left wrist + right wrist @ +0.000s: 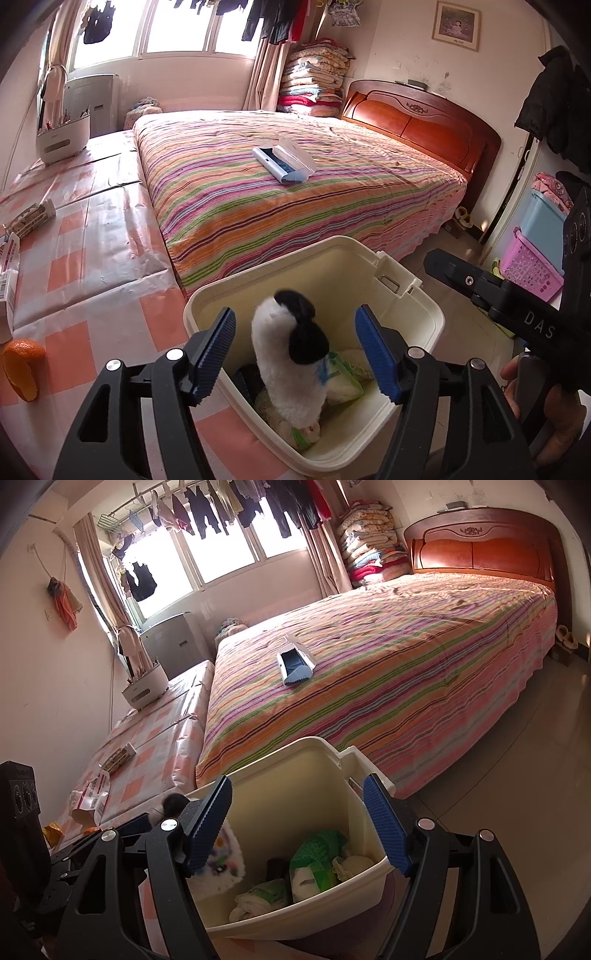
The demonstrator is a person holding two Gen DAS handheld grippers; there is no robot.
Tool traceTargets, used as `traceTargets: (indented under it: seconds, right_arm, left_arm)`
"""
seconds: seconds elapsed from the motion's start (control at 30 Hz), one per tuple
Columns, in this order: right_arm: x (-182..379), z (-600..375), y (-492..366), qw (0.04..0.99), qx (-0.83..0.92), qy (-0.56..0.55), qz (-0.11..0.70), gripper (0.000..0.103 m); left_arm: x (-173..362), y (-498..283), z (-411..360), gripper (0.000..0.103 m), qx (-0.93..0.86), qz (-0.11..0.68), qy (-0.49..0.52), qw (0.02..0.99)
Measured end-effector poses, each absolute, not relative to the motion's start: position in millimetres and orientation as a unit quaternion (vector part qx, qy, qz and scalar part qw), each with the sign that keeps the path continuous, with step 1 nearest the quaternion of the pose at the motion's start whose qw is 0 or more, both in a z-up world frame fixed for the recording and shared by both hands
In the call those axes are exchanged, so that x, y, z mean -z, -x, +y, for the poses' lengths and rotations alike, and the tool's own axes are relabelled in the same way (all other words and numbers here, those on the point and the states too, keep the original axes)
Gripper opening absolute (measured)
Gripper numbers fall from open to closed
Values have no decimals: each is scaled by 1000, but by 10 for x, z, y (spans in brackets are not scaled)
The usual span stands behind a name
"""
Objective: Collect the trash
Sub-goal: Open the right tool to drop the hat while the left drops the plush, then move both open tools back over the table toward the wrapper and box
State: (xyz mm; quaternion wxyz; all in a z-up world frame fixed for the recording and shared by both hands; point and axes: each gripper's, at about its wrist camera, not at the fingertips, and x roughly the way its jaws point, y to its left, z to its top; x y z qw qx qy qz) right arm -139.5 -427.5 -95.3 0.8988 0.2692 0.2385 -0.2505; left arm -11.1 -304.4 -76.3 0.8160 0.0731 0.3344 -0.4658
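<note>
Bedroom with a striped bed and, beside it, a low surface under a checked plastic cover; a cream bin stands at the near end of both. The left gripper is wide open over the bin mouth and holds nothing. Between its fingers, but touching neither pad, a white and black fluffy thing stands nearly upright with its lower end among the wrappers at the bottom; it looks already dropped in. The right gripper is also wide open and empty, above the same bin. An orange peel lies on the checked cover, to the left of the left gripper and apart from the bin. The left hand is nearer, so the next pick is probably its job.
</note>
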Motion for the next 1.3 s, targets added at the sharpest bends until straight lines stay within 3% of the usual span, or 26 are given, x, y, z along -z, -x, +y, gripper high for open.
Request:
traceTargets:
  seconds: [0.63,1.3]
  right_arm:
    - [856,-3723,796,915,183,-253,254,73]
    - [790,-2623,-414,928,48,-198,311,74]
  left_arm:
    - [555,-357,-2305,75,376,306,-37,874]
    - [542,-1108,-859,75,221,317,25,922]
